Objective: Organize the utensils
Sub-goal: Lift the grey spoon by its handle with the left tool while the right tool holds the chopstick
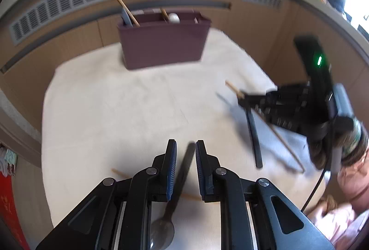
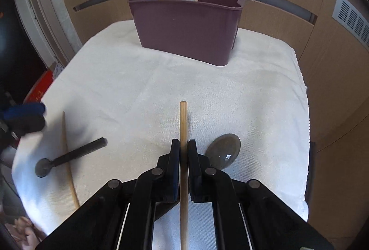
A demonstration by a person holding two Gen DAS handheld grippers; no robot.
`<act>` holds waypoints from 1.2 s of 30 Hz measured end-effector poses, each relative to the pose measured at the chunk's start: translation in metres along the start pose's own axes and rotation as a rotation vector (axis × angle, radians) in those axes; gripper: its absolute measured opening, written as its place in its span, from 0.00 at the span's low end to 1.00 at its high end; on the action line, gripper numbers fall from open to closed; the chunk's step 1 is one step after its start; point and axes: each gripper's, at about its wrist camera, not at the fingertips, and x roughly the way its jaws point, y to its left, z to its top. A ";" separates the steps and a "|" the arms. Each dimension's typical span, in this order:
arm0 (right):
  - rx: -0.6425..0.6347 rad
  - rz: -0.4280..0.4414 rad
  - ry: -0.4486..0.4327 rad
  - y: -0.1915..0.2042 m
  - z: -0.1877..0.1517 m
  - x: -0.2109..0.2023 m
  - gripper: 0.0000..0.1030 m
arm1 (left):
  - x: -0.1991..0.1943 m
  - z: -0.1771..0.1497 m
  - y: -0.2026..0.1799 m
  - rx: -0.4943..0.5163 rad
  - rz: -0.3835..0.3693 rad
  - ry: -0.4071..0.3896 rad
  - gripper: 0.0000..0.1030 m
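Chopstick (image 2: 183,134) is the piece in hand: the right gripper (image 2: 183,148) has its jaws pressed in on the wooden stick, which runs straight forward between them and looks lifted off the white towel (image 2: 138,79). The left gripper (image 1: 186,157) stands with jaws parted around the handle of a dark spoon (image 1: 182,180) lying on the towel, not yet pinched (the view is blurred, so contact is hard to judge). The maroon caddy (image 2: 186,26) stands at the far edge of the towel, already holding a chopstick, a blue spoon and a white one. The step appears to be pick-up and carry. Next, the right gripper would need to tip the chopstick upright over a caddy compartment; the left needs to close on the spoon handle. Another chopstick (image 2: 69,162) and a second dark spoon (image 2: 222,153) lie loose.
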 end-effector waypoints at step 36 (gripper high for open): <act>-0.029 0.041 -0.240 0.023 -0.002 -0.101 0.06 | -0.038 0.017 -0.029 0.026 0.021 -0.170 0.11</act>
